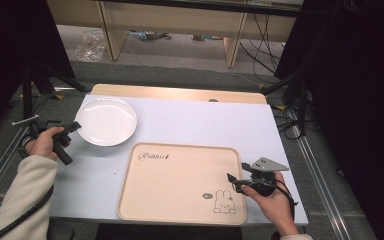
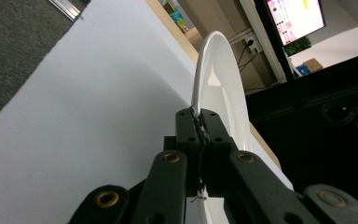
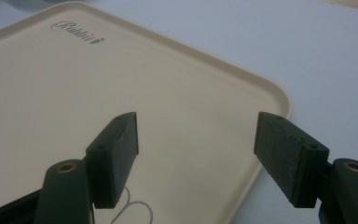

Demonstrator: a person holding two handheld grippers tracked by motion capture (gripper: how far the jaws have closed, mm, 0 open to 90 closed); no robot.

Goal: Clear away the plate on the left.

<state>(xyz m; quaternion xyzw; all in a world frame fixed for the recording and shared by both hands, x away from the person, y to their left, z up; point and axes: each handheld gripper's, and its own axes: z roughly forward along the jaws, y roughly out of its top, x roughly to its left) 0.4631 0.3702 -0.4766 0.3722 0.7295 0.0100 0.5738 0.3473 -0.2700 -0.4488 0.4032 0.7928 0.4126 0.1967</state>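
A round white plate (image 1: 106, 120) lies on the white table at the left. My left gripper (image 1: 75, 127) is shut on the plate's near left rim; in the left gripper view the two black jaws (image 2: 199, 122) pinch the thin rim of the plate (image 2: 219, 79), which stands on edge in that turned picture. A beige tray (image 1: 180, 182) with "Rabbit" lettering and a rabbit drawing lies in the middle front. My right gripper (image 1: 231, 181) hovers at the tray's right edge. Its jaws stand wide apart over the tray (image 3: 65, 79) with nothing between them (image 3: 196, 140).
The white table top (image 1: 200, 122) sits on a wooden board whose far edge (image 1: 180, 93) shows. Black stands and cables (image 1: 290, 105) flank the table on both sides. Wooden furniture legs (image 1: 232, 45) stand on the floor beyond.
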